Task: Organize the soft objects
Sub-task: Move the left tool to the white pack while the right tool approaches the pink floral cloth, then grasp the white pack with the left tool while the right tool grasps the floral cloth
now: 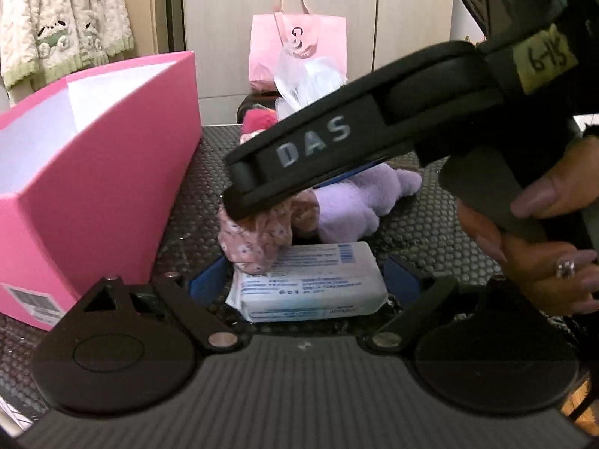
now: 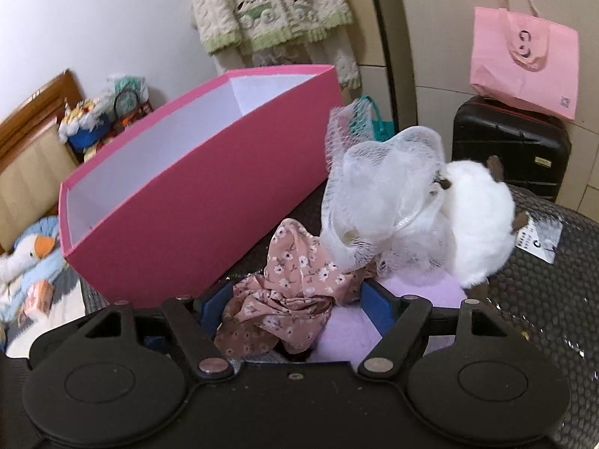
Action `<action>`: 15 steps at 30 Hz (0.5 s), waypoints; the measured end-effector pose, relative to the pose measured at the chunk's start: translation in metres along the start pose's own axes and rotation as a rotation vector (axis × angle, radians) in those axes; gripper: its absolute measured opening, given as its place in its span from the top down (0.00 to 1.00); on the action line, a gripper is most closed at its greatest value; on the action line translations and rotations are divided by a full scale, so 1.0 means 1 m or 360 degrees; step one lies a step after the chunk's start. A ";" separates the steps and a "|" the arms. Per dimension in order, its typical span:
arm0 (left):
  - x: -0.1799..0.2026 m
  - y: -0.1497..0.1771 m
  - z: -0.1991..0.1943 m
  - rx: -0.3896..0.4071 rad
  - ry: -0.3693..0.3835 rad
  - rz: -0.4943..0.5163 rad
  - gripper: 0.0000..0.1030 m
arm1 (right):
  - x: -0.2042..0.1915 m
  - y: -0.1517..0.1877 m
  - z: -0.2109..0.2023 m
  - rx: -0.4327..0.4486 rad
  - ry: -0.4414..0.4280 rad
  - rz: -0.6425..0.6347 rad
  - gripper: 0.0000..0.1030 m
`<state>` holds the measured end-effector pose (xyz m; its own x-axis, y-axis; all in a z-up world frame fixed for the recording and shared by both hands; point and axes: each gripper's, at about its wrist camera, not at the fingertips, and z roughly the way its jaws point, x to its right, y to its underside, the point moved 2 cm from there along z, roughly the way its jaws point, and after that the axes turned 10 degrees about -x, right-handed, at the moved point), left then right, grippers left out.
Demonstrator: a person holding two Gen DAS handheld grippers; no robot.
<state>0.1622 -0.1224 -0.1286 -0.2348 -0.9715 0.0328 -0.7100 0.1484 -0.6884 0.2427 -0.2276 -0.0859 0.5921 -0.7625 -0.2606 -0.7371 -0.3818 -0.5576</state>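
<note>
Pink box [image 2: 194,202]: open-topped, white inside, nothing visible in it, standing on the dark dimpled tabletop [image 1: 423,224] to the left of the pile of soft goods. Wipes pack [image 1: 307,284]: white with blue print, lying flat on the tabletop between the blue pads of the left tool [image 1: 305,280], whose jaws stand wide with a gap on either side of the pack, gripping nothing. Floral cloth [image 2: 288,292]: pink, small white flowers, crumpled, lying between the pads of the right tool [image 2: 295,307]; those jaws are set fairly wide, and whether the pads press on the cloth cannot be told, since its folds hide the contact. In the left wrist view the right tool crosses the scene from the upper right, its finger tip down on the same cloth, with a hand [image 1: 539,247] bearing a ring around its handle. Purple plush [image 1: 359,202]: lying just beyond the wipes pack, beside and partly under the cloth. White mesh sponge [image 2: 378,202]: resting on top of the pile, touching a white furry toy [image 2: 483,220] with brown trims and a paper tag. Red-pink item [image 1: 258,119]: farther back, mostly hidden. Background: pink paper bag [image 2: 524,60] on a black suitcase [image 2: 509,142], cream knitted garment [image 2: 269,3] hanging, duck plush [image 2: 33,254] at the far left.
</note>
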 end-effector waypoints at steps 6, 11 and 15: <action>0.004 -0.002 0.013 -0.0055 -0.0036 0.0023 0.12 | -0.006 0.002 0.007 -0.0029 0.0125 -0.0127 0.48; 0.002 -0.003 0.008 -0.0073 0.0001 0.0040 0.22 | -0.002 0.005 -0.005 0.0010 0.0119 -0.0075 0.78; -0.002 0.002 0.002 -0.0068 0.0048 0.0030 0.23 | -0.006 0.013 -0.012 0.0043 0.0101 -0.0078 0.80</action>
<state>0.1631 -0.1205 -0.1317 -0.2679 -0.9625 0.0427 -0.7329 0.1748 -0.6575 0.2252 -0.2342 -0.0823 0.6049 -0.7751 -0.1826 -0.6982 -0.4059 -0.5897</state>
